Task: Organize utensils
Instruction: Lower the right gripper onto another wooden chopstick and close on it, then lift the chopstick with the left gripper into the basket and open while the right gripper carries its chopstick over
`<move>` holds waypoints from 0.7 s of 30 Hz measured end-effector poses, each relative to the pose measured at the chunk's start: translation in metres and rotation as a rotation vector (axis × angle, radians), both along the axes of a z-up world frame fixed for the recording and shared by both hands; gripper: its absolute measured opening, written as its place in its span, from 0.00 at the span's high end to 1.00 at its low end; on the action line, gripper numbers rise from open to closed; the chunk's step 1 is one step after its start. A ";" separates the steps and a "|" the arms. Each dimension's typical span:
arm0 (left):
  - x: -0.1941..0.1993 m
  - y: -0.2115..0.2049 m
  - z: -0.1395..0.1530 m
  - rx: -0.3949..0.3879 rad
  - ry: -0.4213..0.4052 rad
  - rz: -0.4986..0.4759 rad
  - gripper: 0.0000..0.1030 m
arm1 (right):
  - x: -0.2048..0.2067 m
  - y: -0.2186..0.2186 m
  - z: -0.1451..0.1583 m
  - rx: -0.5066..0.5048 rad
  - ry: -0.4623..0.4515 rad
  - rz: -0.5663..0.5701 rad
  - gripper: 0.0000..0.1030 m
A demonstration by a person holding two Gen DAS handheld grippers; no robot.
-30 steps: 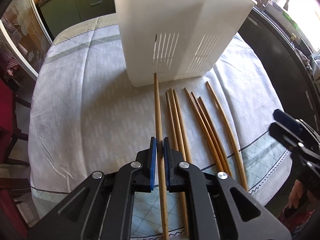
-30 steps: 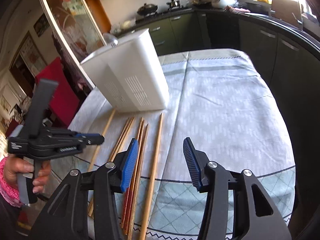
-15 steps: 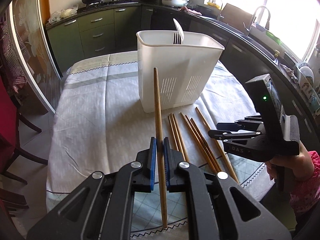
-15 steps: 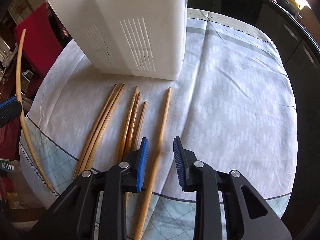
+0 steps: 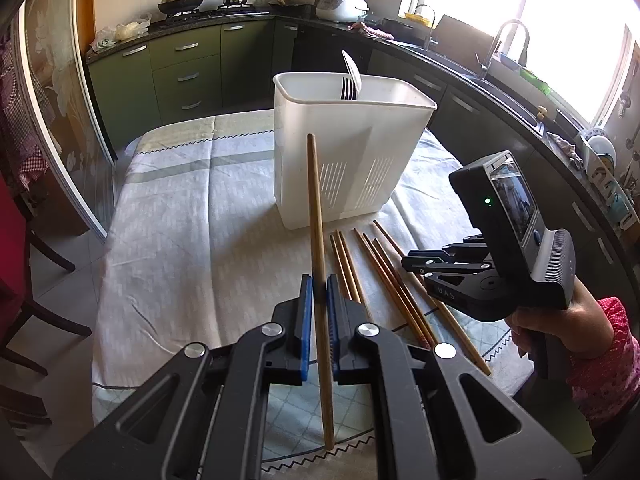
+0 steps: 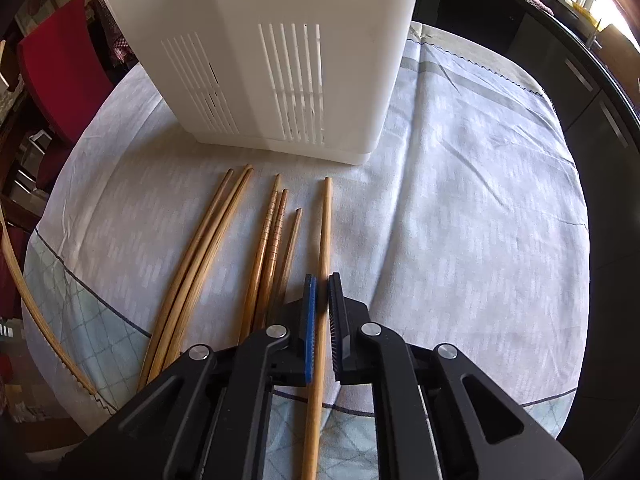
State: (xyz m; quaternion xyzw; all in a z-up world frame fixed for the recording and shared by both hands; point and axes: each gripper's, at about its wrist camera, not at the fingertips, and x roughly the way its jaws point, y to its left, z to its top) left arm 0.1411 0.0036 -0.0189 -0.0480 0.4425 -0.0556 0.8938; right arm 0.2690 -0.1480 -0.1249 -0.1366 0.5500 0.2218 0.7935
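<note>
My left gripper (image 5: pixel 318 284) is shut on a wooden chopstick (image 5: pixel 314 208), held off the table with its tip against the front of the white slotted utensil caddy (image 5: pixel 352 160). A fork and a spoon (image 5: pixel 349 84) stand in the caddy. Several loose chopsticks (image 5: pixel 384 272) lie on the tablecloth in front of it. My right gripper (image 6: pixel 322 284) is down at the cloth, shut on the rightmost chopstick (image 6: pixel 326 232), which still lies flat. The other chopsticks (image 6: pixel 224 248) lie to its left, below the caddy (image 6: pixel 260 60). In the left wrist view the right gripper (image 5: pixel 416 264) is low over those sticks.
A pale tablecloth (image 6: pixel 460 200) covers the round table, whose front edge is just below both grippers. Red chairs (image 6: pixel 60 76) stand at the left side. Dark green kitchen cabinets (image 5: pixel 180 72) and a counter run behind and to the right. A person's hand (image 5: pixel 560 320) holds the right gripper.
My right gripper came down toward the table and its jaws closed on the rightmost chopstick. My left gripper lifted and tilted up with its chopstick early on, then stayed still.
</note>
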 end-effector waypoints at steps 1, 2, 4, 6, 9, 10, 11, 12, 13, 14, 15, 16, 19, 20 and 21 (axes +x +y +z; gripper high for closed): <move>-0.001 0.000 0.000 0.000 -0.001 0.001 0.93 | -0.001 -0.001 0.003 0.017 -0.006 -0.001 0.93; -0.001 0.000 0.001 0.000 -0.002 0.001 0.93 | -0.003 -0.004 0.008 0.030 -0.013 0.001 0.93; -0.002 0.001 0.002 -0.001 -0.003 0.000 0.93 | -0.008 -0.010 0.019 0.059 -0.036 0.001 0.93; -0.004 0.002 0.004 -0.003 -0.008 0.001 0.93 | -0.014 -0.016 0.033 0.093 -0.065 0.003 0.93; -0.006 0.002 0.008 -0.006 -0.017 0.000 0.93 | -0.029 -0.028 0.056 0.145 -0.117 0.004 0.93; -0.008 0.002 0.010 -0.006 -0.021 -0.001 0.93 | -0.033 -0.034 0.064 0.165 -0.129 0.005 0.93; -0.009 0.002 0.011 -0.006 -0.024 -0.003 0.93 | -0.042 -0.040 0.073 0.185 -0.141 0.003 0.93; -0.010 0.002 0.012 -0.004 -0.028 -0.005 0.93 | -0.047 -0.046 0.081 0.204 -0.155 0.002 0.93; -0.011 0.002 0.013 -0.002 -0.031 -0.007 0.94 | -0.051 -0.051 0.087 0.221 -0.168 0.000 0.93; -0.013 0.002 0.015 -0.002 -0.034 -0.009 0.94 | -0.056 -0.055 0.093 0.236 -0.179 0.000 0.93; -0.014 0.001 0.016 -0.002 -0.037 -0.009 0.94 | -0.059 -0.058 0.098 0.248 -0.189 -0.001 0.93; -0.015 0.001 0.017 -0.002 -0.041 -0.010 0.94 | -0.063 -0.062 0.103 0.258 -0.200 -0.003 0.93; -0.018 -0.001 0.020 0.011 -0.053 -0.014 0.94 | -0.070 -0.066 0.111 0.269 -0.224 0.003 0.93; -0.018 -0.002 0.020 0.014 -0.050 -0.015 0.94 | -0.071 -0.066 0.113 0.272 -0.226 0.004 0.93; -0.017 -0.002 0.019 0.017 -0.039 -0.015 0.94 | -0.072 -0.067 0.113 0.273 -0.226 0.005 0.93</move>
